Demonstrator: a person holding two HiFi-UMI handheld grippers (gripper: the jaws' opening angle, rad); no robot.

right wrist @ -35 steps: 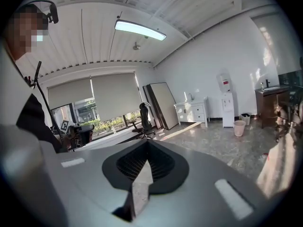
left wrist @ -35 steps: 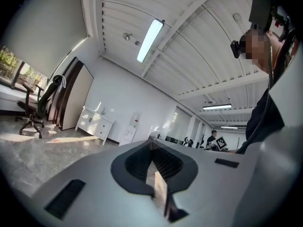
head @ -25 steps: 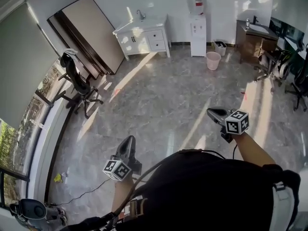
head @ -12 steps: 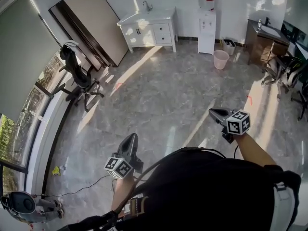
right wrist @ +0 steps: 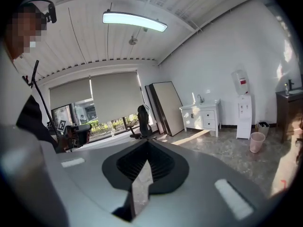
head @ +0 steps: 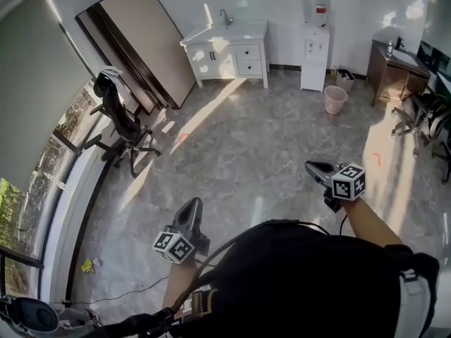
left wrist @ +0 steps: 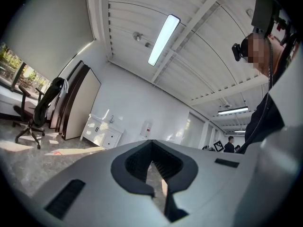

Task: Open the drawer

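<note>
1. Left gripper [head: 192, 204] first: from where I sit its own camera shows the two jaws brought together at the tips, with nothing between them. It points out level over the grey marble floor [head: 246, 146].
2. Right gripper [head: 314, 166] looks the same to me. Its jaws are clenched together and empty, and its nose tips slightly toward the floor.
3. Both grippers are held out in front of the person's dark-clad body [head: 310, 280], left and right of it, over bare floor.
4. The drawers [head: 249, 58] I'm after are in the white cabinet [head: 211, 58] with a sink and tap on top, against the far wall. The two drawer fronts are stacked on its right side and look flush with the cabinet face, though they're small in my picture.
5. That cabinet is well apart from both grippers, across the open floor.
6. Just right of the cabinet I see a white water dispenser [head: 314, 37], and near that a pink bin [head: 335, 98].
7. Left of the cabinet a large board [head: 137, 37] leans on the wall, with a black office chair [head: 120, 122] near it by the window.
</note>
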